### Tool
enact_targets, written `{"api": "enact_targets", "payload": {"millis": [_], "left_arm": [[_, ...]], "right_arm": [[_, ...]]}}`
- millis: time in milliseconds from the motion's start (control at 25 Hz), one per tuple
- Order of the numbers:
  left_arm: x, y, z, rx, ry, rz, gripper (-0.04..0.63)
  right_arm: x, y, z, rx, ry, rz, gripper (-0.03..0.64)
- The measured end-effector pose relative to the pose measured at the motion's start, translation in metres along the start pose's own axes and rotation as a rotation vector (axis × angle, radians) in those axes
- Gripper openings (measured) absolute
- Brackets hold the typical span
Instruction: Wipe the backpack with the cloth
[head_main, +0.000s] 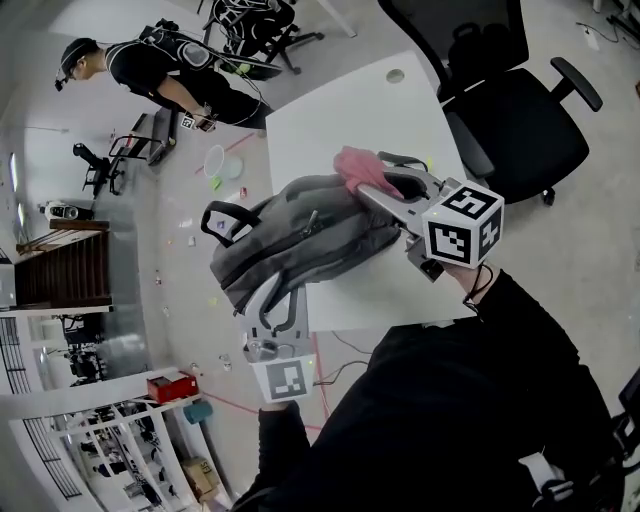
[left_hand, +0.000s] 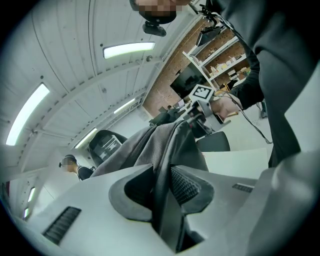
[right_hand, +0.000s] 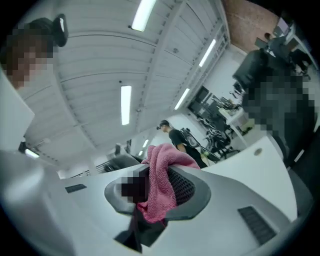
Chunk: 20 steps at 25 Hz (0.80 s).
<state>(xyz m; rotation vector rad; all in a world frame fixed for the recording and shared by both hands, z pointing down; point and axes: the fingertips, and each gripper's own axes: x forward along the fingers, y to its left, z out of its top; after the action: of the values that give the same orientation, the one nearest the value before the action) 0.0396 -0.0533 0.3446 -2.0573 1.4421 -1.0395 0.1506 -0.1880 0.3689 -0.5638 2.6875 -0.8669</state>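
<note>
A grey backpack (head_main: 300, 228) lies tilted over the near left edge of the white table (head_main: 340, 110), partly overhanging it. My left gripper (head_main: 272, 300) is shut on a grey strap of the backpack (left_hand: 165, 170) at its lower end. My right gripper (head_main: 372, 190) is shut on a pink cloth (head_main: 360, 168), which rests against the top right of the backpack. In the right gripper view the pink cloth (right_hand: 160, 185) bunches between the jaws; the backpack is out of that view.
A black office chair (head_main: 500, 90) stands right of the table. A second person (head_main: 165, 75) stands at the far left by other chairs. Small items litter the floor left of the table, and a red box (head_main: 172, 385) sits on a shelf below.
</note>
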Motion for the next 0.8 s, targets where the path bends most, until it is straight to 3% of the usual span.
{"api": "enact_targets", "payload": {"millis": [160,240,360,440,520,680,800], "left_arm": [[0.0,-0.001,0.001,0.005,0.01,-0.005,0.098],[-0.001,-0.001,0.001,0.006,0.014,-0.008,0.098],[0.0,-0.001,0.001,-0.003,0.018,-0.015,0.1],[0.002,-0.001,0.002,-0.006,0.023,-0.019,0.1],[0.001,-0.002,0.001,-0.013,0.034,-0.018,0.1],[0.0,-0.003,-0.004,-0.02,0.042,-0.014,0.1],[0.0,-0.003,-0.006,-0.023,0.044,-0.015,0.1]], "right_arm": [[0.01,0.073,0.076,-0.127,-0.118,0.224,0.106],[0.018,0.075,0.082,-0.147,-0.102,0.253,0.106],[0.034,0.041,0.048,-0.088,0.02,0.228,0.106],[0.04,-0.001,0.014,0.006,0.085,0.151,0.106],[0.036,-0.055,-0.025,0.095,0.147,0.013,0.106],[0.009,-0.149,-0.123,0.173,0.344,-0.248,0.106],[-0.008,-0.18,-0.17,0.233,0.442,-0.324,0.106]]}}
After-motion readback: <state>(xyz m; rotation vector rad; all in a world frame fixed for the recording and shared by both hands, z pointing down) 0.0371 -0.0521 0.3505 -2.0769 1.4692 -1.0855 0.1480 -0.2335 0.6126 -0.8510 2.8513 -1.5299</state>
